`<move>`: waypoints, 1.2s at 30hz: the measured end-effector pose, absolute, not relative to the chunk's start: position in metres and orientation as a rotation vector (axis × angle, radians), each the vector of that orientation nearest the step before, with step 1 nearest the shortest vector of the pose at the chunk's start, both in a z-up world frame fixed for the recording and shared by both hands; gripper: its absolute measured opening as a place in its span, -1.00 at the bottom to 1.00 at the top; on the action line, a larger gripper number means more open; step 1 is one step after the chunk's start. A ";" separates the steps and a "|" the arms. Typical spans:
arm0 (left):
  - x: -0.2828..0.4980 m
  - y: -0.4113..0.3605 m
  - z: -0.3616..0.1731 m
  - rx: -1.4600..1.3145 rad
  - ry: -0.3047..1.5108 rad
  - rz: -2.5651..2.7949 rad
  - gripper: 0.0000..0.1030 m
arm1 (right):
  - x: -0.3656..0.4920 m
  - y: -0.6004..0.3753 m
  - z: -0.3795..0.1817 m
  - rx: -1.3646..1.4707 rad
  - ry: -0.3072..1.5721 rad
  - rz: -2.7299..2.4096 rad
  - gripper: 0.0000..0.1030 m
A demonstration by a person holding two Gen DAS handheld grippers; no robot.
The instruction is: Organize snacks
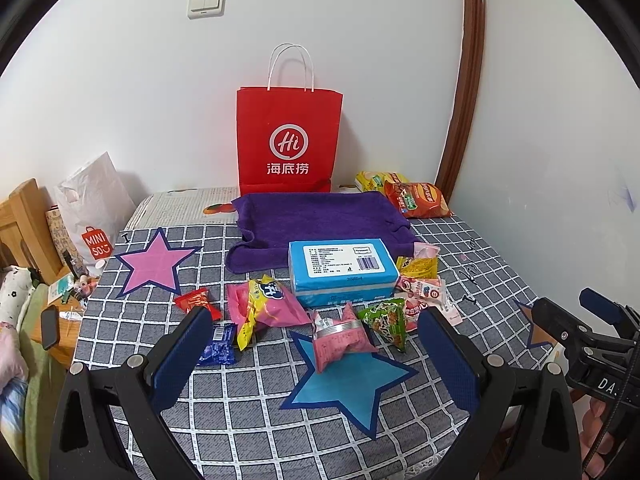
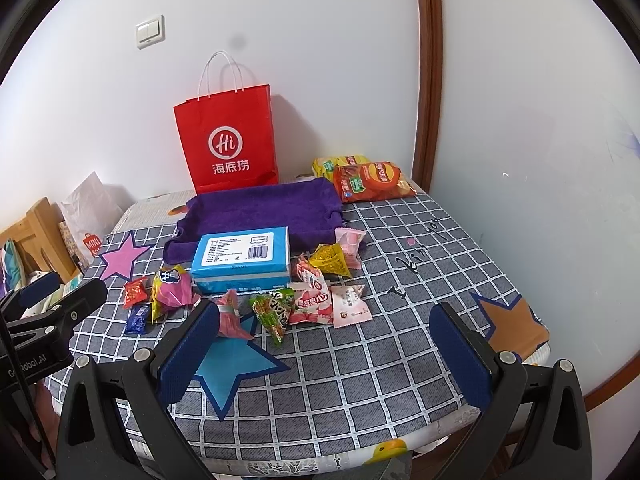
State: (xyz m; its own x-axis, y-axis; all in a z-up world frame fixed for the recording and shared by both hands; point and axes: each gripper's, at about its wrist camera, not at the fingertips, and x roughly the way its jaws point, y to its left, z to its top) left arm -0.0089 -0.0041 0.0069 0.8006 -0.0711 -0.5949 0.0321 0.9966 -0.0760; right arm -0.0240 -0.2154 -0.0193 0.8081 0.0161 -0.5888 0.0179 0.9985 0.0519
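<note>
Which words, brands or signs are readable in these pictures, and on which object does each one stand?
"Hi" and "海底捞": red paper bag.
"MINISO": white plastic bag.
"DA": right gripper body.
"Robot.AI": left gripper body.
Blue box label and snack packets: too small or blurred.

Checked table (image 1: 248, 412) under scattered snacks (image 1: 344, 336)

Near me the checked tablecloth (image 2: 360, 380) lies bare, so I can pass over the near right freely. Across the middle a band of small snack packets (image 1: 344, 336) runs left to right, touching the blue box (image 1: 340, 270). Behind it the purple towel (image 1: 320, 216) is open, flanked far right by chip bags (image 2: 368, 180); the upright red paper bag (image 1: 288, 140) blocks the far wall.
</note>
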 end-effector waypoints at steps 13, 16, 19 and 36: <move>-0.008 -0.004 0.007 -0.068 0.643 -0.059 0.99 | -0.025 -0.214 -0.018 0.050 0.626 0.003 1.00; -0.008 -0.004 0.006 -0.071 0.644 -0.060 0.99 | -0.023 -0.213 -0.018 0.051 0.625 0.006 1.00; -0.006 -0.003 0.004 -0.074 0.649 -0.065 0.99 | -0.019 -0.212 -0.020 0.052 0.626 0.009 1.00; 0.031 0.024 -0.037 -0.096 0.719 -0.023 0.97 | 0.017 -0.248 -0.069 0.101 0.694 0.021 0.97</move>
